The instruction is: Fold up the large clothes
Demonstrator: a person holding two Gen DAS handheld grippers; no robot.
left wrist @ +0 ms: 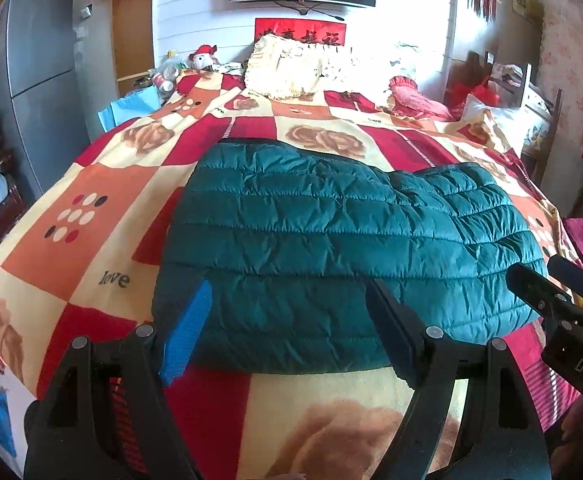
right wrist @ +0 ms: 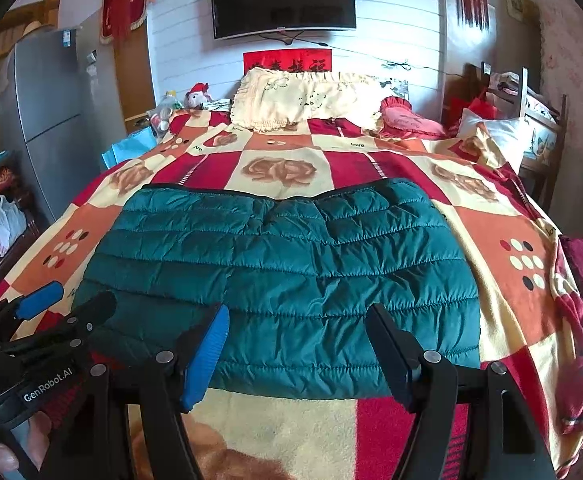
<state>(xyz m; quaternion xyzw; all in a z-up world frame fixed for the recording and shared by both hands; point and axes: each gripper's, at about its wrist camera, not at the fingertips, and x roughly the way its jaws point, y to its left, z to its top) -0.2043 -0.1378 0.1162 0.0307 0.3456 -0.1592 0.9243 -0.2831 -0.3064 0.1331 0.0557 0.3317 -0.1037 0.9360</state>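
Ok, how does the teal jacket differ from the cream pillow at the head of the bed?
The teal jacket is quilted and shiny, while the cream pillow is matte with a frilled edge. The jacket lies flat on the checked blanket at the near end; the pillow is propped up at the far end, under the TV. The jacket looks larger, though it is nearer. Both are soft and untouched by either gripper.

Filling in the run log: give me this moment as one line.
left gripper: open, empty | right gripper: open, empty | teal quilted jacket: folded flat on patterned blanket
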